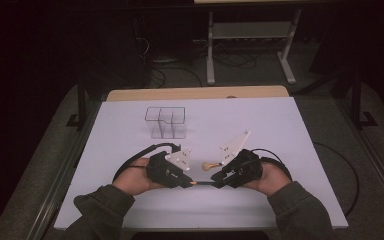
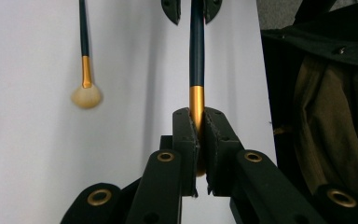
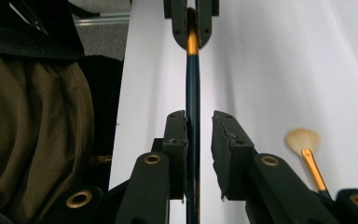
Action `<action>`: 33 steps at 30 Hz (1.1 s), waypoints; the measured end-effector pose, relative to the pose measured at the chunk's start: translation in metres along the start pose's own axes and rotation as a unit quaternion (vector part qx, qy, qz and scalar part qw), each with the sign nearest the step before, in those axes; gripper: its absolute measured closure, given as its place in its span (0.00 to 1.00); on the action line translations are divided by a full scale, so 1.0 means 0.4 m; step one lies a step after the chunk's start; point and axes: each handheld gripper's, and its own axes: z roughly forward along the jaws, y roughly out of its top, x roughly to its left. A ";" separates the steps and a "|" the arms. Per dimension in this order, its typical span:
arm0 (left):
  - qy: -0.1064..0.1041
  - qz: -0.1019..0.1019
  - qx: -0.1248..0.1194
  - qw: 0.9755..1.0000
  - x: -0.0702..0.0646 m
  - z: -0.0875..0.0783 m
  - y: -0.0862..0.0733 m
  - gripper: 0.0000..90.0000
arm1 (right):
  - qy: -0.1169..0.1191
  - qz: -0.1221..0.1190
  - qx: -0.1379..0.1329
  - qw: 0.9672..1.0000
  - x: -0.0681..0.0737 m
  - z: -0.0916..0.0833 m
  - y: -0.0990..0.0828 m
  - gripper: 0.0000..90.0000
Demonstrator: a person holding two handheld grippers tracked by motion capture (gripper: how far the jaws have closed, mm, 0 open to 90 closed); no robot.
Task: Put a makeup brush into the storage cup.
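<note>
Brush (image 2: 196,70) clamped in left gripper (image 2: 197,135) (ferrule, seemingly).

The high view is dim, dark at its edges; both gripper views are brighter, with nearby jaws slightly soft.

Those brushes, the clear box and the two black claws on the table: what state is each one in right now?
Held brush: lifted level between both grippers.
Second brush: lying flat on the table, untouched.
Clear organizer: upright, looks empty.
Left gripper: shut on the held brush's gold ferrule.
Right gripper: open around the handle.
</note>
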 end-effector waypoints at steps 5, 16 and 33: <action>0.004 0.001 0.003 1.000 0.001 -0.001 0.009 0.93 | 0.006 -0.008 0.010 1.000 0.001 0.015 0.033 0.83; 0.008 0.014 0.020 1.000 -0.004 0.005 0.018 0.93 | 0.016 -0.007 0.034 0.999 -0.003 0.044 0.046 0.90; 0.014 -0.008 -0.004 1.000 -0.002 -0.011 0.003 0.76 | 0.014 0.004 0.010 1.000 -0.002 0.043 0.014 0.92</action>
